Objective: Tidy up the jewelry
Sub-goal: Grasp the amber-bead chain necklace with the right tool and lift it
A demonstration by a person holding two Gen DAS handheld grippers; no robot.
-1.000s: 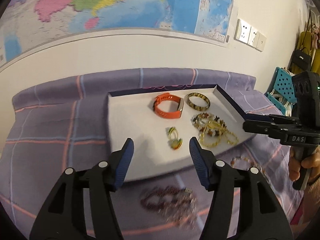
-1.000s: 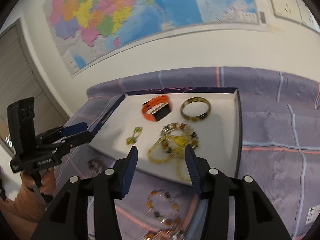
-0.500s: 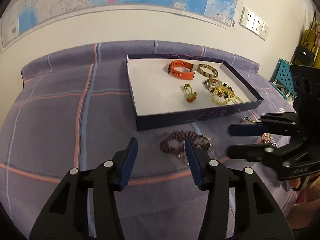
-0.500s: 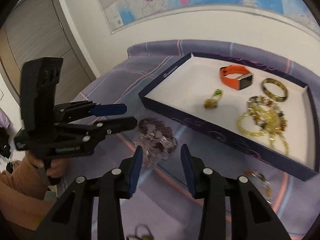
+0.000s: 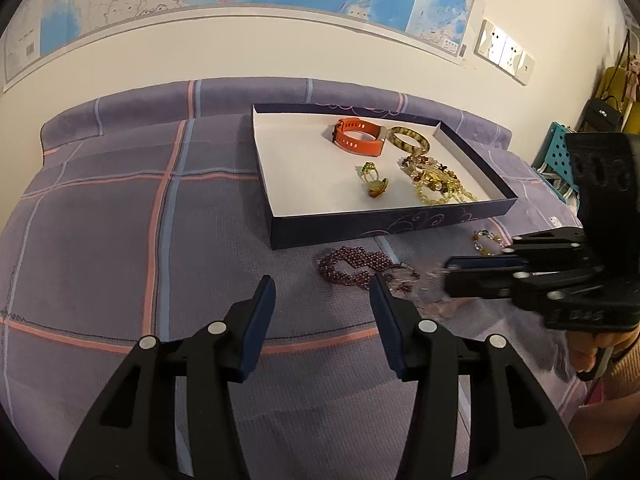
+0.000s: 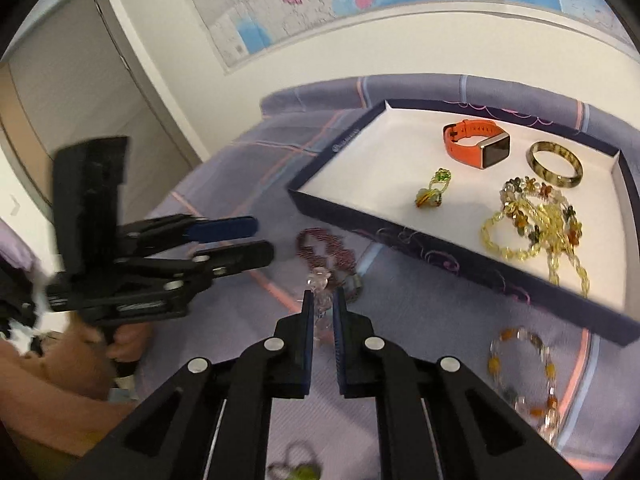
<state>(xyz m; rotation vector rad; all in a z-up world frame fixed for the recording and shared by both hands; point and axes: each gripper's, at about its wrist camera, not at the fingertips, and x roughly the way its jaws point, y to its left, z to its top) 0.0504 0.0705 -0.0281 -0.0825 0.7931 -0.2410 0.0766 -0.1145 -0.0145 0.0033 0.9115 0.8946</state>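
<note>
A navy tray with white lining holds an orange watch, a mottled bangle, yellow bead strands and small green pieces. On the purple cloth before it lie a dark red bead bracelet and a clear pinkish bead bracelet. My right gripper is shut on the clear beads. My left gripper stands open just short of the dark red bracelet, with nothing between its fingers.
An amber and clear bracelet lies on the cloth right of the grippers, by the tray's front wall. A small green piece lies at the near edge. A teal crate and bags stand at the far right.
Both grippers have drawn back from above the tray and come down to the cloth in front of it. The right jaws have closed on the clear beads. The left jaws have narrowed slightly.
</note>
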